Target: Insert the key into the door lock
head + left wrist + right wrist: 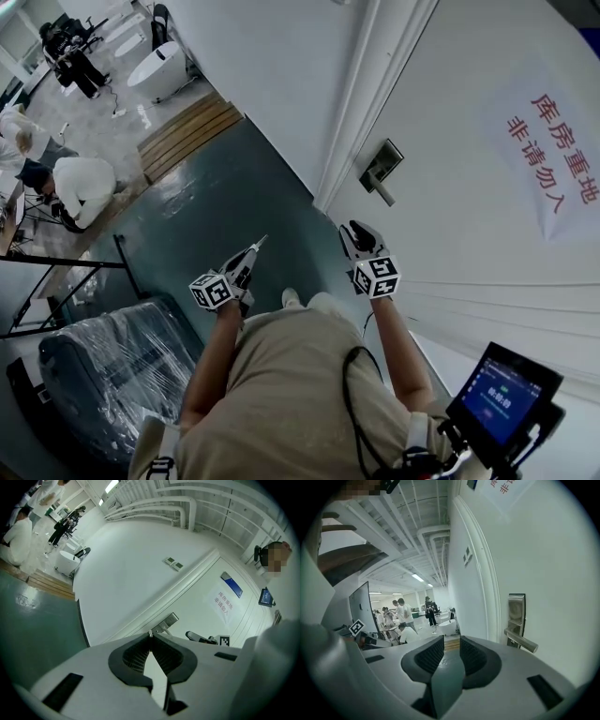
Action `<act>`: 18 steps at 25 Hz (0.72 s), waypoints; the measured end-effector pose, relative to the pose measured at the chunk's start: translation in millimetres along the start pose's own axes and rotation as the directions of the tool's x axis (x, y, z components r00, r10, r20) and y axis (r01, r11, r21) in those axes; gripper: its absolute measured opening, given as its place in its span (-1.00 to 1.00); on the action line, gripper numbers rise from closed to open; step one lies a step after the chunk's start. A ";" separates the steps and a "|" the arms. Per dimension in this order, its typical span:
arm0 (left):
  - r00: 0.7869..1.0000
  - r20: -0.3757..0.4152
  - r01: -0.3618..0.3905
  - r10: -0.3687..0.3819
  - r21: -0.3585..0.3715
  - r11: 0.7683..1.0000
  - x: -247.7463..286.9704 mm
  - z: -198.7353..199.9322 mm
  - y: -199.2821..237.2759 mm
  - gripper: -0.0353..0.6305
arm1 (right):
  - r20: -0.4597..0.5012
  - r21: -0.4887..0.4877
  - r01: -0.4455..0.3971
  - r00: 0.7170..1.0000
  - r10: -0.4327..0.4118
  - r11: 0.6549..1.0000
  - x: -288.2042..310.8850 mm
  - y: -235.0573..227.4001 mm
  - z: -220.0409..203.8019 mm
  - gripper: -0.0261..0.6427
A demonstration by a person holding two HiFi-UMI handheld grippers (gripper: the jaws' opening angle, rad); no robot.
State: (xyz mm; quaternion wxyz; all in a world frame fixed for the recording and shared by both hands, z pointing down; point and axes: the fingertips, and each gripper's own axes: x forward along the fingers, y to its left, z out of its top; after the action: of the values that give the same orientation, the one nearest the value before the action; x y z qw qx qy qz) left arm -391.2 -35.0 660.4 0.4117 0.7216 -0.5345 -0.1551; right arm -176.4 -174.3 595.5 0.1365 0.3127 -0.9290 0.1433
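Left gripper (pixel 248 261): clamped on my key (pixel 150 633), tip forward, aimed at the lock (pixel 166 623).
Right gripper (pixel 451 644): jaws apart, empty; I hold it free for the handle (pixel 521 641).

Facing a white door (pixel 450 253) with a metal lock plate (pixel 382 159) and lever handle (pixel 381 190), red-lettered sign (pixel 553 164) to its right. Left tool (pixel 251 251) pinched on a thin key (pixel 262 242), tip aimed up toward the lock plate, well apart from it. Right tool (pixel 359 232) just below the lever handle, jaws parted. Plastic-wrapped sofa (pixel 103 366) at lower left on the dark floor (pixel 216 206); lit screen (pixel 504 398) at lower right.
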 end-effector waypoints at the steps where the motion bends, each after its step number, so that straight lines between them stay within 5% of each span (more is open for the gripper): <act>1: 1.000 -0.008 0.003 -0.003 0.000 1.000 8.0 -0.5 0.3 -0.80 | 0.000 0.004 0.005 1.000 -0.005 1.000 0.2 -5.7 -0.7 -0.59; 18: 0.995 -0.092 0.042 -0.045 -0.032 0.999 71.8 18.1 -17.0 -0.80 | -0.006 0.018 0.085 0.996 -0.085 0.996 -3.3 -50.9 19.1 -0.59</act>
State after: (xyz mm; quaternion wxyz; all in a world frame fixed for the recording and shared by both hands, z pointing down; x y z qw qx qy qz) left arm -365.0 -105.8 651.9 0.4435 0.7332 -0.4965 -0.1385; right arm -145.4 -218.0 586.0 0.1419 0.3528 -0.9132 0.1466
